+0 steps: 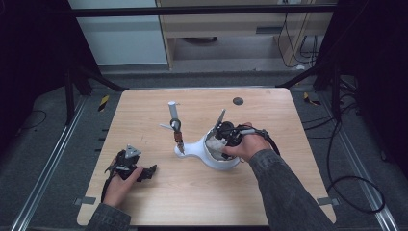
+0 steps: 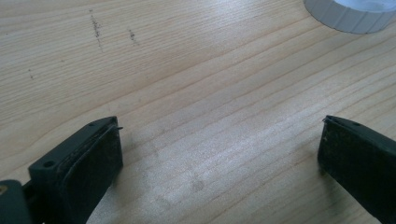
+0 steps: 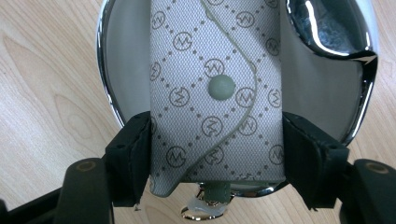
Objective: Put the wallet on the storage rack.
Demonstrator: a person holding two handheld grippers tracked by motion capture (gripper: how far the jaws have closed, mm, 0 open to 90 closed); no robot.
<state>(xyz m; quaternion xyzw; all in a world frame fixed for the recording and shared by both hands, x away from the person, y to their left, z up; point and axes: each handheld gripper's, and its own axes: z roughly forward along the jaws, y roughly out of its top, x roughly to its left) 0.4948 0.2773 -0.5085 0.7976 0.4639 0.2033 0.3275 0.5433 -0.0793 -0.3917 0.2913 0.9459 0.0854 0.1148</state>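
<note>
A patterned key pouch (image 3: 215, 93), long axis running away from the right gripper (image 3: 217, 154), is clamped over a chrome-rimmed dish (image 3: 105, 84) while the left gripper (image 2: 219, 154) is rested agape

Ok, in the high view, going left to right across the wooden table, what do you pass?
Black left gripper resting on the light wooden table, then a white stand with an upright grey post, then its white round dish, then the black right gripper over that dish.
</note>
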